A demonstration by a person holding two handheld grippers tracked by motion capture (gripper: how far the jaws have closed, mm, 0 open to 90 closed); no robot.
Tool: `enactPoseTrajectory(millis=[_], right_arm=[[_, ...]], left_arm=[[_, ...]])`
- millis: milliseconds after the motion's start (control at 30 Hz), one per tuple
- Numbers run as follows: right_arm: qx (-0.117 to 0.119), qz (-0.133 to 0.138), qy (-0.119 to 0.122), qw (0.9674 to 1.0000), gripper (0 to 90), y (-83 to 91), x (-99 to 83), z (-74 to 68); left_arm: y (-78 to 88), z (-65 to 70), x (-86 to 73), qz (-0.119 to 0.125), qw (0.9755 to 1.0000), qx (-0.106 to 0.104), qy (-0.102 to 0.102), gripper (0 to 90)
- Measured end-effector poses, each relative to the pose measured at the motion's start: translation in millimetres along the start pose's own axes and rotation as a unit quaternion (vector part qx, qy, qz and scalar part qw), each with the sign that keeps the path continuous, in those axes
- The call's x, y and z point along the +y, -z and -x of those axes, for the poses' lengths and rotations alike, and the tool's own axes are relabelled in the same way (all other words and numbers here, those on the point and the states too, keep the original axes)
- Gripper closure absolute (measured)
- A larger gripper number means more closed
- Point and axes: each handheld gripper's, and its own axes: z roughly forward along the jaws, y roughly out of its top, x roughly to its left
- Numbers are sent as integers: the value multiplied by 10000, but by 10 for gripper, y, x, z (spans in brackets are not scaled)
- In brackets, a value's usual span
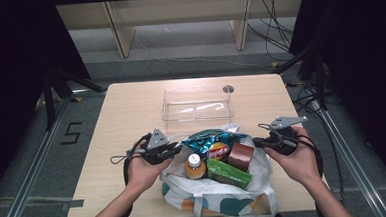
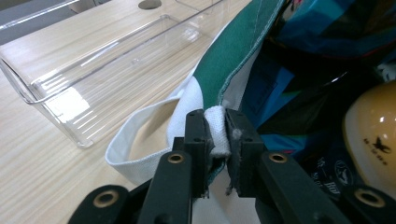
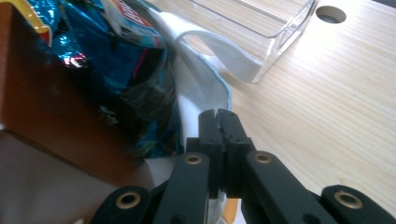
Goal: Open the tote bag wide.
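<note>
Left tool (image 2: 217, 135) clamped on bag (image 1: 220, 197) rim | right tool (image 3: 219, 126) closed at bag's other rim, fabric between jaws unclear | bag on surface (image 1: 126, 107) near edge, holding chips (image 1: 210, 142), bottle (image 1: 195, 166), boxes | clear tray (image 1: 197, 104) behind

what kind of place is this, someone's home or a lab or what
Most likely a lab or recording studio, not a home: black curtains hang on both sides, loose cables trail over the grey floor, and a lone light wooden table stands on it, with a taped number 5 on the floor beside it.
</note>
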Motion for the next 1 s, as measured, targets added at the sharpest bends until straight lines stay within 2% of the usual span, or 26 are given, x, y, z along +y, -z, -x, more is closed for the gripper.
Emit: enactPoseTrajectory(millis=[67,100,133,167,200,233,267,300,333,400,433,467,500,533,567,700,767,800,867,900,933,967,1000], right_arm=[[-5,27,26,10000,899,-14,-10,12],[1,-20,37,10000,899,-14,-12,16],[-11,8,25,10000,900,-24,-17,15],[18,-75,-86,9999,900,-21,-17,4],[-36,9,14,10000,900,-45,-30,13],[-19,-74,-15,10000,900,-43,-32,14],[-35,-53,-23,10000,899,-54,-38,13],[-34,-62,24,10000,900,-59,-42,21],[-29,-42,-122,9999,900,-62,-44,5],[-63,-43,-92,9999,900,-74,-53,15],[-73,-93,-35,9999,899,-77,-60,25],[-77,-54,21,10000,899,-92,-66,35],[-106,-5,28,9999,899,-107,-77,34],[-98,-66,-70,9999,900,-105,-81,22],[-120,-41,3,9999,900,-121,-89,31],[-182,-110,-131,9997,900,-134,-107,37],[-151,-121,-104,9998,900,-145,-117,56],[-173,-118,-33,9998,900,-157,-131,68],[-199,-82,-103,9997,900,-173,-143,49],[-211,-80,-41,9997,900,-177,-142,66],[-219,-89,-18,9997,900,-181,-144,72],[-229,-108,-63,9997,900,-183,-148,70],[-195,-193,-154,9995,900,-174,-143,61]], left_arm=[[-10,-13,-4,-71,9999,-14,-142,793],[-28,4,-16,-34,10000,-37,6,793],[-30,-2,-16,-63,9999,-1,-81,793],[-41,-3,-21,-61,9999,-18,-104,793],[-50,4,-29,-77,9999,1,-75,793],[-69,8,-37,-37,10000,-42,-58,793],[-64,4,-42,-163,9998,-20,-121,793],[-78,12,-50,-151,9998,-3,-94,793],[-92,17,-59,-130,9999,-3,-52,793],[-106,7,-62,-132,9998,-26,-111,793],[-112,13,-66,-142,9999,-10,-60,793],[-118,5,-67,-148,9998,-5,-135,793],[-128,19,-78,-146,9999,7,-42,794],[-139,16,-86,-136,9999,-8,-82,793],[-137,15,-86,-211,9997,1,-131,794],[-157,16,-102,-209,9998,31,-27,794],[-169,6,-112,-180,9998,-22,-89,794],[-168,9,-113,-200,9998,-22,-73,794],[-177,17,-118,-128,9999,-11,-4,794],[-169,7,-117,-188,9998,-23,-60,794],[-174,11,-121,-145,9999,6,-48,794],[-182,20,-124,-94,10000,7,3,794],[-180,15,-126,-125,9999,7,-36,794]])
